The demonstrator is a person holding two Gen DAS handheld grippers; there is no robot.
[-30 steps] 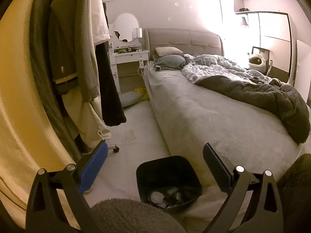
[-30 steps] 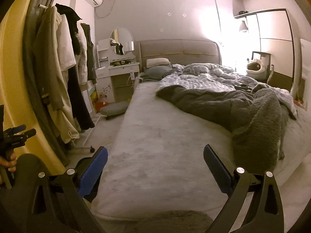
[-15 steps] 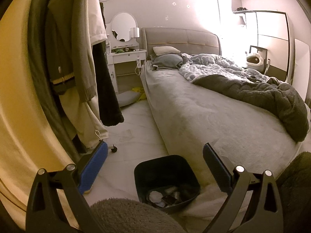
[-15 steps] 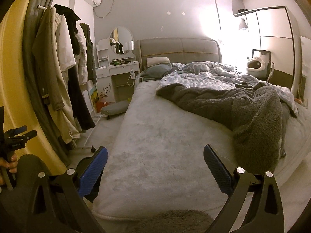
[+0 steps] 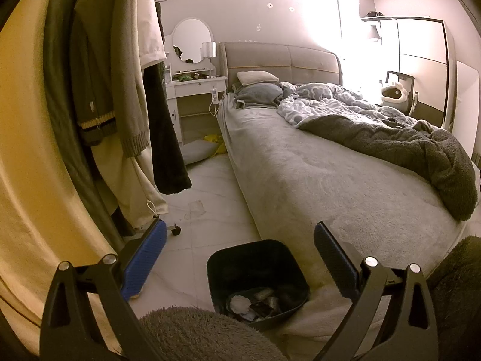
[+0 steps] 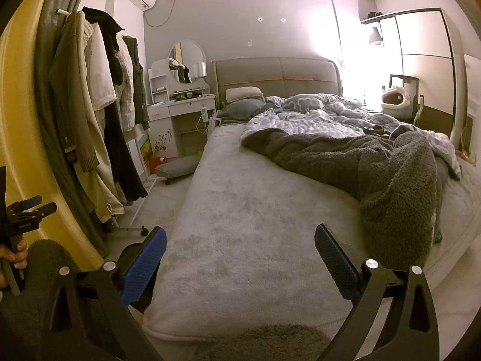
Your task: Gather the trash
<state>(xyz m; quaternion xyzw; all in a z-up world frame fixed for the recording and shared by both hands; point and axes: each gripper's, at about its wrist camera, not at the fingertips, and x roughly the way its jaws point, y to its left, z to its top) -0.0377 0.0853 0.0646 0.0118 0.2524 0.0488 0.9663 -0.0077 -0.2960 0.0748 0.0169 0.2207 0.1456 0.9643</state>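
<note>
A black trash bin (image 5: pixel 231 258) stands on the white floor beside the bed's foot corner, with crumpled white paper and dark wrappers (image 5: pixel 249 302) in its bottom. My left gripper (image 5: pixel 240 258) is open and empty, held above the bin. A flat clear wrapper (image 5: pixel 197 207) lies on the floor further along the bed. My right gripper (image 6: pixel 240 261) is open and empty above the foot end of the grey bed (image 6: pixel 240 204). The left gripper also shows at the left edge of the right wrist view (image 6: pixel 22 213).
A clothes rack on castors (image 5: pixel 176 230) with hanging coats (image 5: pixel 120 84) lines the left side. A yellow curtain (image 5: pixel 27 180) is close on the left. A white dressing table (image 5: pixel 195 90) and floor cushion (image 5: pixel 200 150) stand at the far end. Blankets (image 6: pixel 375 162) are heaped on the bed.
Both views have drifted slightly backward and left. The bin sits a little lower and more central in the left wrist view. Both grippers stay open.
</note>
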